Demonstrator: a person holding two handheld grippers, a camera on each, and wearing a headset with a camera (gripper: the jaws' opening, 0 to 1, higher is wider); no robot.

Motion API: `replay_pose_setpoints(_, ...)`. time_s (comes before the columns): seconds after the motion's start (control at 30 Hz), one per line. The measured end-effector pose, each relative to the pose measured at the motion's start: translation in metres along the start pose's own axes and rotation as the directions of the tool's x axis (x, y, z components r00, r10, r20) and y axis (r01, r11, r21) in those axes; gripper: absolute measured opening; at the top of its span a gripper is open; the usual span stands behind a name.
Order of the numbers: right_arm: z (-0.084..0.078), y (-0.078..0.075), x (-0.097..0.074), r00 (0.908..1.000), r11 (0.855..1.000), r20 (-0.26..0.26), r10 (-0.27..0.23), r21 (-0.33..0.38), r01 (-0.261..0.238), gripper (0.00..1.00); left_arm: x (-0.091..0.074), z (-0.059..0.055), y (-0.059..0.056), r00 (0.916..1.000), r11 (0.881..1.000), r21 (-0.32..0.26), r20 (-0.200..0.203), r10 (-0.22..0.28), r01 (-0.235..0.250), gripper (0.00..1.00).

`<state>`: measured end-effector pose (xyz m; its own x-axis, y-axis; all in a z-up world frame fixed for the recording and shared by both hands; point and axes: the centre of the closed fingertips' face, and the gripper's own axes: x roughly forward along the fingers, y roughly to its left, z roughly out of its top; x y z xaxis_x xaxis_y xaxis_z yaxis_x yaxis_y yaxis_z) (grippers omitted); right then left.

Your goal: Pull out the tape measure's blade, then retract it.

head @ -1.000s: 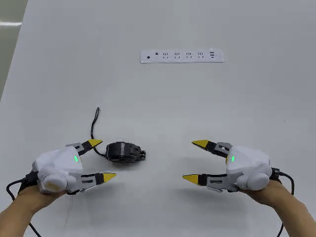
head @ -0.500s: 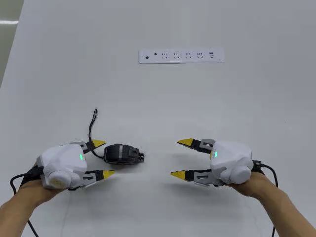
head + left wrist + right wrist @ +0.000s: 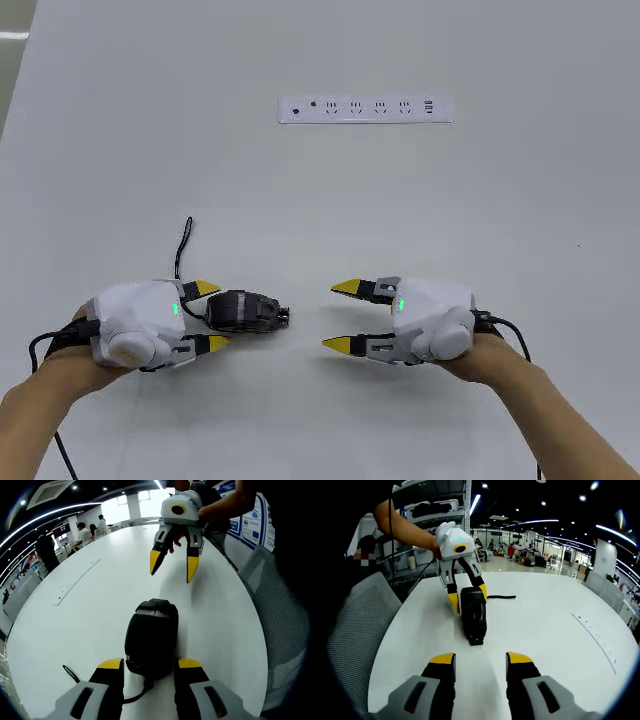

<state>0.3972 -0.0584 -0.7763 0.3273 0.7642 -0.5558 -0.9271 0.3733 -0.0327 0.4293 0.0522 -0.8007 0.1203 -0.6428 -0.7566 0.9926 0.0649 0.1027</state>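
Tape measure (image 3: pixel 248 311) lies on the worktop (image 3: pixel 420 210), lower left of centre in the head view. Left gripper (image 3: pixel 211 316) jaws are spread, straddling its rear end; can't tell if they touch it. Right gripper (image 3: pixel 340 316) jaws are released and empty, aimed at its front end, near but apart.

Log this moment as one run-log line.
left gripper: open, jaws flanking rear of tape measure | right gripper: open, apart from it, facing its front | tape measure: on table, not extended | phase: pre-grasp

Head view high, looking down at table (image 3: pixel 330 200), gripper views low, facing each other, sharing tape measure (image 3: pixel 151 635).
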Motion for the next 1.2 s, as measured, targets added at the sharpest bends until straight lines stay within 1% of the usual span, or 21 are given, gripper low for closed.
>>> replay_pose_setpoints(0.17,0.005,-0.004,0.010,0.9999,1.000,0.013,0.011,0.000,-0.011,0.37,0.005,0.001,0.001,0.9998,1.000,0.010,-0.011,-0.019,0.019,0.35)
replay_pose_setpoints(0.3,0.007,-0.005,0.018,0.9996,1.000,0.013,0.026,-0.002,-0.026,0.37,0.008,-0.002,0.001,0.9991,0.999,0.019,-0.023,-0.036,0.036,0.34)
replay_pose_setpoints(0.5,0.006,-0.002,0.029,0.9982,0.998,0.008,0.059,-0.004,-0.059,0.35,0.011,-0.003,-0.003,0.9974,0.997,0.037,-0.037,-0.061,0.063,0.32)
replay_pose_setpoints(0.57,0.006,-0.001,0.033,0.9975,0.998,0.007,0.070,-0.002,-0.070,0.34,0.012,-0.004,-0.003,0.9972,0.997,0.040,-0.038,-0.064,0.065,0.32)
replay_pose_setpoints(0.8,0.005,0.000,0.035,0.9972,0.997,0.006,0.074,-0.002,-0.074,0.31,0.012,-0.004,-0.003,0.9971,0.997,0.039,-0.037,-0.066,0.068,0.31)
replay_pose_setpoints(0.83,0.005,0.001,0.038,0.9966,0.997,0.004,0.082,-0.001,-0.082,0.31,0.012,-0.004,-0.003,0.9970,0.997,0.044,-0.037,-0.068,0.070,0.31)
replay_pose_setpoints(0.9,0.004,0.002,0.046,0.9956,0.996,0.004,0.094,0.005,-0.094,0.29,0.012,-0.004,-0.003,0.9967,0.996,0.042,-0.039,-0.071,0.073,0.30)
replay_pose_setpoints(0.93,0.003,0.004,0.050,0.9944,0.994,-0.002,0.106,0.000,-0.106,0.28,0.013,-0.005,-0.004,0.9964,0.997,0.032,-0.044,-0.072,0.074,0.30)
replay_pose_setpoints(1.2,-0.001,0.009,0.061,0.9911,0.991,-0.012,0.133,-0.005,-0.133,0.23,0.013,-0.006,-0.004,0.9954,0.996,0.014,-0.050,-0.082,0.083,0.30)
